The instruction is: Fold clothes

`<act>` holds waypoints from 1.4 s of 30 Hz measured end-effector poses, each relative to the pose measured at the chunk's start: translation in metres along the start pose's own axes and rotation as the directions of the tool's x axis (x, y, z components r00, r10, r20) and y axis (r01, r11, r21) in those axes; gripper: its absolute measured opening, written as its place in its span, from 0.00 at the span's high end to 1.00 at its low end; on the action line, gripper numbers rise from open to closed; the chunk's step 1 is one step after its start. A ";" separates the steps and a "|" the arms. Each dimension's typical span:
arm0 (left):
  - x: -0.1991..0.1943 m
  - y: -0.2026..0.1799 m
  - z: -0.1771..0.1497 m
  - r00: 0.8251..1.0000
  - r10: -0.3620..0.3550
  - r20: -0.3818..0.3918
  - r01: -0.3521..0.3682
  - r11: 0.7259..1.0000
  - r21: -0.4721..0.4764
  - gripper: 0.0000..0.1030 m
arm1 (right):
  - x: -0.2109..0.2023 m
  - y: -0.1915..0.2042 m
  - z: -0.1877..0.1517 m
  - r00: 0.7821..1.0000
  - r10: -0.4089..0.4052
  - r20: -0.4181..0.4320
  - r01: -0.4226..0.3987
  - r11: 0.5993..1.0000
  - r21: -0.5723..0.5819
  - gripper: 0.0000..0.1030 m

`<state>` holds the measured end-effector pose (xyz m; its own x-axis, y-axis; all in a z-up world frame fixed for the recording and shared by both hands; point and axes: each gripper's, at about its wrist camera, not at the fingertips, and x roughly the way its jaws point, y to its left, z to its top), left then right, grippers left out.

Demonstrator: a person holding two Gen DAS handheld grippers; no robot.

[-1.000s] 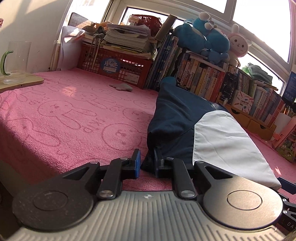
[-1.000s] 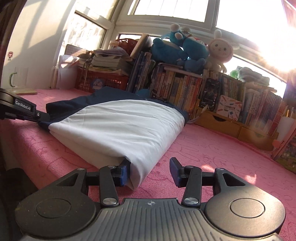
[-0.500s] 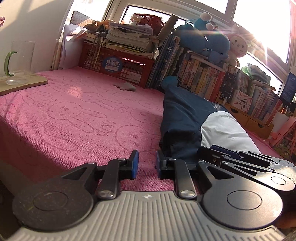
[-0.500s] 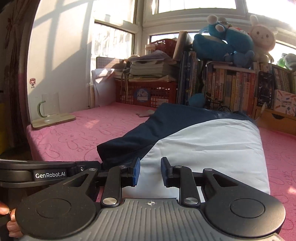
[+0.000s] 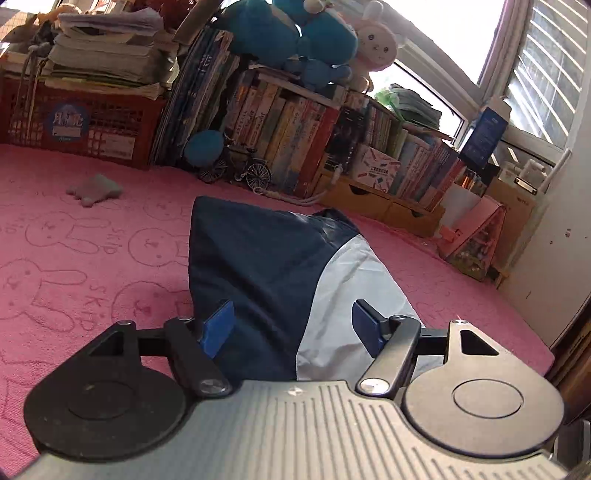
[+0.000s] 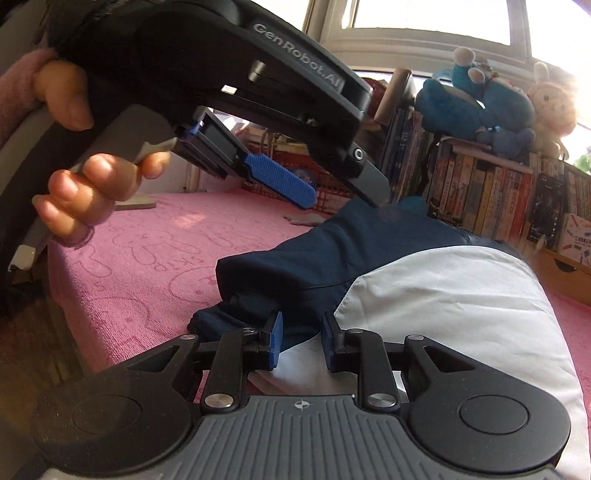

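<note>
A folded navy and light-grey garment (image 5: 266, 266) lies on a pink bunny-print cover (image 5: 92, 240). My left gripper (image 5: 291, 328) hovers over its near end with the jaws opening wide; the cloth lies below the blue pads, which do not press on it. In the right wrist view the left gripper (image 6: 345, 197) is held up in a hand (image 6: 92, 192), above the navy part of the garment (image 6: 443, 295). My right gripper (image 6: 303, 345) sits at the garment's front edge, its pads close together with navy and grey fabric pinched between them.
Books (image 5: 295, 136) line the back, with plush toys (image 5: 295, 33) on top and a red crate (image 5: 81, 122) of papers at the left. A small grey cloth (image 5: 94, 190) and a toy bicycle (image 5: 236, 170) lie behind the garment. A wall (image 5: 554, 221) closes the right side.
My left gripper has let go of the navy edge, opened wide, risen and swung right over the garment. My right gripper has shifted left along the front edge and closed on the fabric.
</note>
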<state>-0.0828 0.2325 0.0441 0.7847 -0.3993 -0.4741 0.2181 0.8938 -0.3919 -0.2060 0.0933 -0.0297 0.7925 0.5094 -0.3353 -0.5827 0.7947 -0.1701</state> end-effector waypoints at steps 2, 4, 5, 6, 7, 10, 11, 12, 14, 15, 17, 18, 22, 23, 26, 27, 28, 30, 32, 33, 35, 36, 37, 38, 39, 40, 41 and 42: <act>0.011 0.008 0.002 0.996 0.089 0.007 -0.089 0.996 0.000 0.32 | 0.000 0.000 -0.001 1.000 -0.001 0.004 0.001 1.000 -0.001 0.75; 0.014 0.015 0.000 0.997 0.082 -0.007 -0.083 0.996 -0.014 0.30 | 0.001 0.000 -0.003 1.000 -0.001 0.008 0.001 1.000 0.001 0.75; 0.015 0.019 -0.001 0.999 0.039 -0.029 -0.040 0.998 -0.039 0.28 | 0.001 0.000 -0.003 1.000 -0.001 0.011 0.001 1.000 0.001 0.75; 0.017 0.023 -0.002 0.999 -0.005 -0.050 0.002 0.998 -0.063 0.28 | 0.002 0.000 -0.004 1.000 0.000 0.012 0.000 1.000 0.001 0.75; 0.019 0.028 -0.004 0.996 -0.049 -0.068 0.043 0.995 -0.088 0.28 | 0.002 0.000 -0.004 1.000 0.001 0.013 -0.001 1.000 0.002 0.75; 0.023 0.042 -0.007 0.987 -0.130 -0.095 0.114 0.981 -0.158 0.35 | 0.003 -0.002 -0.004 1.000 0.006 0.012 -0.006 1.000 0.013 0.75; 0.025 0.047 -0.008 0.986 -0.133 -0.099 0.113 0.977 -0.181 0.43 | 0.002 -0.004 -0.002 1.000 0.011 0.007 -0.011 1.000 0.026 0.76; 0.026 0.052 -0.009 0.985 -0.139 -0.102 0.116 0.972 -0.203 0.44 | 0.000 -0.008 0.002 1.000 0.018 0.007 -0.018 0.998 0.052 0.76; 0.027 0.061 -0.011 0.982 -0.158 -0.105 0.128 0.961 -0.244 0.44 | -0.003 -0.014 0.013 0.999 0.016 0.032 -0.020 0.994 0.111 0.76; 0.027 0.064 -0.012 0.980 -0.169 -0.105 0.137 0.956 -0.260 0.44 | -0.003 -0.017 0.020 0.999 0.009 0.043 -0.014 0.992 0.126 0.75; 0.027 0.068 -0.013 0.976 -0.190 -0.106 0.155 0.949 -0.276 0.44 | 0.003 -0.020 0.029 0.999 0.000 0.054 -0.008 0.990 0.138 0.75; 0.027 0.070 -0.012 0.973 -0.205 -0.107 0.168 0.945 -0.280 0.44 | 0.009 -0.019 0.029 1.000 0.008 0.030 -0.012 0.991 0.137 0.75; 0.037 0.070 -0.009 0.959 -0.243 -0.144 0.199 0.944 -0.264 0.44 | 0.025 -0.011 0.020 0.999 0.033 -0.043 -0.026 0.988 0.153 0.75; 0.041 0.069 -0.008 0.963 -0.230 -0.141 0.190 0.949 -0.249 0.45 | 0.024 -0.009 0.019 0.999 0.030 -0.043 -0.024 0.989 0.143 0.75; 0.051 0.067 -0.001 0.974 -0.194 -0.116 0.165 0.961 -0.223 0.65 | 0.025 -0.006 0.018 0.998 0.029 -0.058 -0.021 0.990 0.136 0.75; 0.056 0.069 0.002 0.975 -0.193 -0.112 0.163 0.959 -0.231 0.68 | 0.026 -0.006 0.018 0.997 0.031 -0.064 -0.021 0.990 0.141 0.75; 0.060 0.072 0.005 0.974 -0.196 -0.110 0.164 0.956 -0.243 0.72 | 0.027 -0.007 0.019 0.997 0.032 -0.068 -0.022 0.989 0.145 0.75; 0.067 0.078 0.010 0.974 -0.203 -0.101 0.169 0.947 -0.274 0.76 | 0.027 -0.006 0.018 0.997 0.029 -0.072 -0.019 0.989 0.144 0.75; 0.073 0.084 0.016 0.974 -0.207 -0.087 0.173 0.939 -0.298 0.80 | 0.026 -0.004 0.018 0.997 0.023 -0.072 -0.014 0.991 0.133 0.75; 0.075 0.087 0.019 0.975 -0.207 -0.077 0.175 0.936 -0.305 0.80 | 0.026 -0.003 0.017 0.997 0.022 -0.071 -0.013 0.992 0.129 0.76; 0.079 0.091 0.025 0.978 -0.201 -0.054 0.175 0.934 -0.311 0.85 | 0.025 -0.002 0.016 0.997 0.021 -0.071 -0.012 0.992 0.125 0.76; 0.081 0.093 0.029 0.981 -0.192 -0.037 0.172 0.937 -0.303 0.88 | 0.025 -0.002 0.016 0.997 0.022 -0.071 -0.013 0.992 0.124 0.76; 0.083 0.095 0.034 0.982 -0.185 -0.021 0.170 0.938 -0.302 0.93 | 0.025 -0.002 0.016 0.997 0.021 -0.071 -0.012 0.992 0.122 0.76; 0.087 0.098 0.039 0.984 -0.177 -0.008 0.166 0.938 -0.305 0.93 | 0.025 -0.001 0.015 0.997 0.020 -0.071 -0.011 0.993 0.119 0.76; 0.091 0.100 0.045 0.986 -0.165 0.003 0.158 0.939 -0.306 0.94 | 0.025 -0.001 0.015 0.997 0.018 -0.071 -0.010 0.993 0.116 0.76; 0.095 0.102 0.050 0.988 -0.154 0.014 0.150 0.940 -0.307 0.94 | 0.024 -0.001 0.015 0.997 0.019 -0.071 -0.011 0.993 0.116 0.76; 0.099 0.103 0.055 0.990 -0.138 0.020 0.138 0.942 -0.307 0.94 | 0.024 -0.001 0.015 0.997 0.020 -0.070 -0.012 0.993 0.117 0.76; 0.100 0.105 0.059 0.990 -0.136 0.032 0.139 0.938 -0.316 0.95 | 0.023 -0.001 0.015 0.997 0.021 -0.070 -0.013 0.993 0.117 0.76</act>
<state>0.0528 0.2989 0.0020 0.7659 -0.5105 -0.3909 0.1303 0.7185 -0.6832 -0.1843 0.1096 -0.0236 0.7655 0.5016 -0.4031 -0.5677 0.8214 -0.0559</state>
